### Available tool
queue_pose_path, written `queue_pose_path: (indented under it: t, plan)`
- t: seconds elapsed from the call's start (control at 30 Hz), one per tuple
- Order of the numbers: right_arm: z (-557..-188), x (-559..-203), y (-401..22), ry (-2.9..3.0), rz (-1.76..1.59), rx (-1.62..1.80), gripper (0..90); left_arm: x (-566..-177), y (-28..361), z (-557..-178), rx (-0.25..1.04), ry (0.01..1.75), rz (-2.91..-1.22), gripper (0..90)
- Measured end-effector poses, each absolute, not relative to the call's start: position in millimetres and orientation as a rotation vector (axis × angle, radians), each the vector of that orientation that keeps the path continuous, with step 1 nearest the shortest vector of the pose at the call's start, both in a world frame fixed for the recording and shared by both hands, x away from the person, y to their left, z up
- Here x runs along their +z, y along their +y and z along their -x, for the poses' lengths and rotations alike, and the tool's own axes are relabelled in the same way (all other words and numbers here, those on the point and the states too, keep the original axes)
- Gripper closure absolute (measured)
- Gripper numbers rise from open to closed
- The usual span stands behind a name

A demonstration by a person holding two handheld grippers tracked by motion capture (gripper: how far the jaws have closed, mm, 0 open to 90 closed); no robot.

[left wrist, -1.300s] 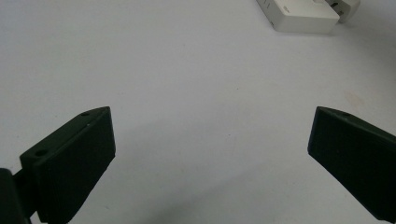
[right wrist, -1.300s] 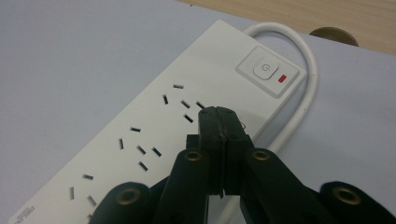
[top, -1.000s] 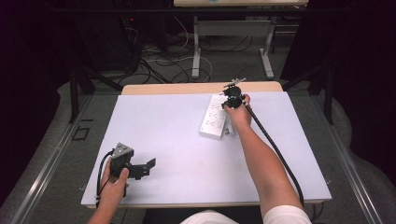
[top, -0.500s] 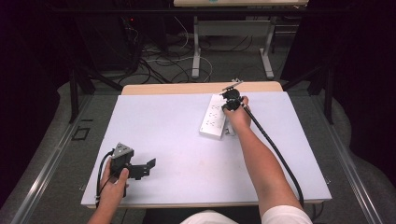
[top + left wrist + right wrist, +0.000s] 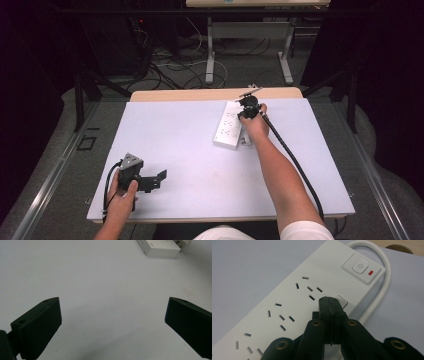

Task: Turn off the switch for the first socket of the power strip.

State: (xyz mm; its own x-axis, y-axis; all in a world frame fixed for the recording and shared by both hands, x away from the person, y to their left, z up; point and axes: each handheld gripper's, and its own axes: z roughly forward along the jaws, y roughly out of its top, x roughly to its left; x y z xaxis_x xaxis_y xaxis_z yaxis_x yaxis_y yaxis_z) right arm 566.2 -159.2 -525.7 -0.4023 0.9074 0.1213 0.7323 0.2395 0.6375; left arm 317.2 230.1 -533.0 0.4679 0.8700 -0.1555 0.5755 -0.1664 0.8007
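A white power strip (image 5: 227,125) lies at the far right of middle of the white tabletop (image 5: 175,135), running near to far. My right gripper (image 5: 246,108) is shut and empty over its far end. In the right gripper view the shut tips (image 5: 330,300) hover just above the power strip (image 5: 287,297), near its right edge and short of the power button (image 5: 360,266) with its red light (image 5: 370,272). My left gripper (image 5: 161,176) rests near the front left edge, open and empty. In the left gripper view, the left gripper (image 5: 112,307) has its jaws wide apart over bare table, with the power strip's near end (image 5: 160,248) far off.
The strip's white cable (image 5: 382,282) loops round its far end. A small white plug (image 5: 246,140) lies by the strip's near right side. A wooden strip (image 5: 200,94) borders the far table edge. Desk legs and loose cables (image 5: 170,62) lie on the floor beyond.
My right gripper has shifted slightly nearer along the strip's far end. The left gripper has not moved.
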Motion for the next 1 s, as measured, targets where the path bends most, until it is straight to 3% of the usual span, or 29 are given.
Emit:
queue_pose_path:
  t: [1.0]
  plan:
    - [-567.4,-515.0,-167.9,2.265,-1.565,0.893,89.5,-531.8,231.6,-317.4,0.416,1.218,-1.871,0.6]
